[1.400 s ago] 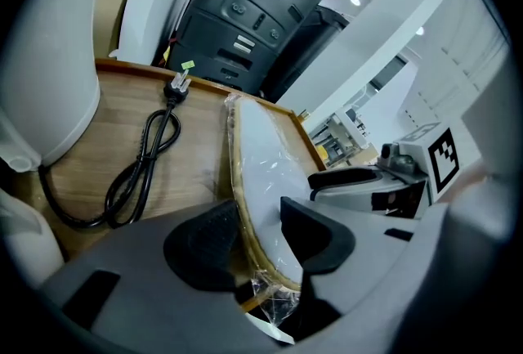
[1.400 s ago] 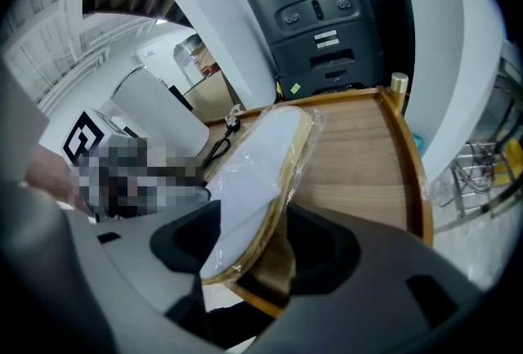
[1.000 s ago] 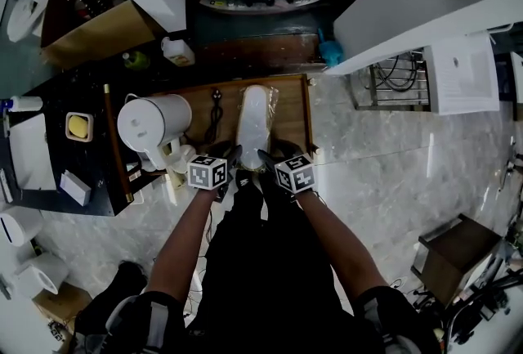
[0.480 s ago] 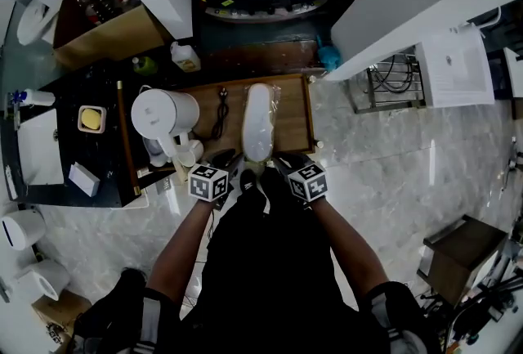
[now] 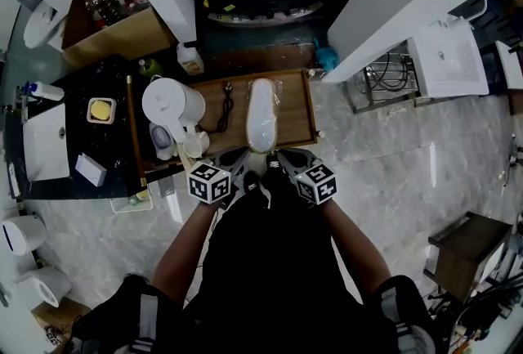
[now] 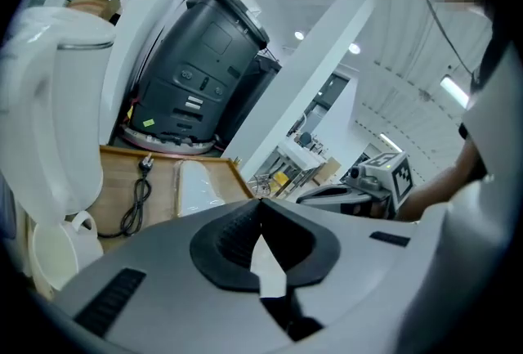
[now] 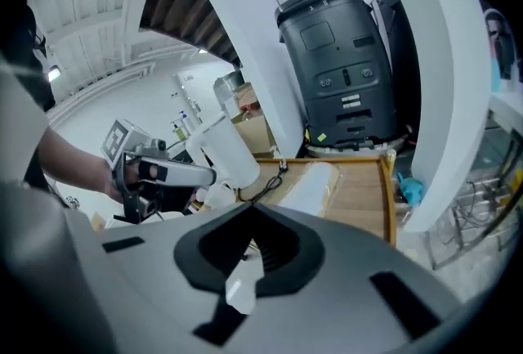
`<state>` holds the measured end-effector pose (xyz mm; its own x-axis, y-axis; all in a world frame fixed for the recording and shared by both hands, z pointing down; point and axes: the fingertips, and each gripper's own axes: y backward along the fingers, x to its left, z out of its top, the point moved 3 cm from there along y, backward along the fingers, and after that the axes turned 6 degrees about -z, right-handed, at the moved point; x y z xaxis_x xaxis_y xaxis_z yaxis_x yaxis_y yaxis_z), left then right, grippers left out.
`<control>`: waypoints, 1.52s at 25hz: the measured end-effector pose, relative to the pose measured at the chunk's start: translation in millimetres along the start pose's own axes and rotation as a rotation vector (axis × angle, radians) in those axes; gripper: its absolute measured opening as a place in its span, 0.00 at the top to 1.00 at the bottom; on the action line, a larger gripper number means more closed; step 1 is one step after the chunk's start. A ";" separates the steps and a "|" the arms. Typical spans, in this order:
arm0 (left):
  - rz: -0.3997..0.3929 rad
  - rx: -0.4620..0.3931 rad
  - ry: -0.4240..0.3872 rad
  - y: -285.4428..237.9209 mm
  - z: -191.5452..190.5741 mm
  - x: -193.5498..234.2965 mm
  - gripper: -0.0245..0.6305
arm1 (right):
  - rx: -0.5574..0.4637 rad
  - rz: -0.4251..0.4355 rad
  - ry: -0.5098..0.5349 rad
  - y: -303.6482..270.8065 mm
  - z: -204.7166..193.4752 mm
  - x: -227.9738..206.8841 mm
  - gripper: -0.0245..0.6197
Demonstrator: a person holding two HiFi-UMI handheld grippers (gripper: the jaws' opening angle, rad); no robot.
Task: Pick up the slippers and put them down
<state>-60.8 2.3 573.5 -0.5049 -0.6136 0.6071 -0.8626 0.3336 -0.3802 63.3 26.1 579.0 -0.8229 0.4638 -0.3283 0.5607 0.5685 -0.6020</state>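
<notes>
Marble-floored room, wooden tray (image 5: 296, 114): kettle (image 5: 173, 103) on tray's left, wrapped slippers (image 5: 261, 117) lie along tray's middle. Left gripper (image 5: 234, 159), right gripper (image 5: 283, 158) back off tray's near edge, jaws just closed on nothing (slippers released; put-down looks done).

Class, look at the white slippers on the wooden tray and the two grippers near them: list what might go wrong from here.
1. The left gripper and the right gripper have just closed on nothing. The slippers lie on the tray, so the pick may be missed.
2. Reaching in could snag the cable or knock the kettle beside them.
</notes>
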 end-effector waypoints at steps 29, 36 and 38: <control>-0.169 -0.148 -0.256 80.5 41.1 -114.1 0.95 | -0.258 0.085 0.287 85.0 78.0 109.8 0.95; -0.168 -0.143 -0.266 89.9 42.2 -114.1 0.94 | -0.259 0.092 0.294 83.7 80.8 119.6 0.95; -0.168 -0.145 -0.265 91.2 43.1 -113.8 0.95 | -0.257 0.093 0.298 83.3 81.6 121.1 0.95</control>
<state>-80.7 71.7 439.7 -0.3463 -0.8268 0.4433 -0.9380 0.2989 -0.1753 2.9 74.1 429.7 -0.7256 0.6767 -0.1249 0.6677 0.6485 -0.3654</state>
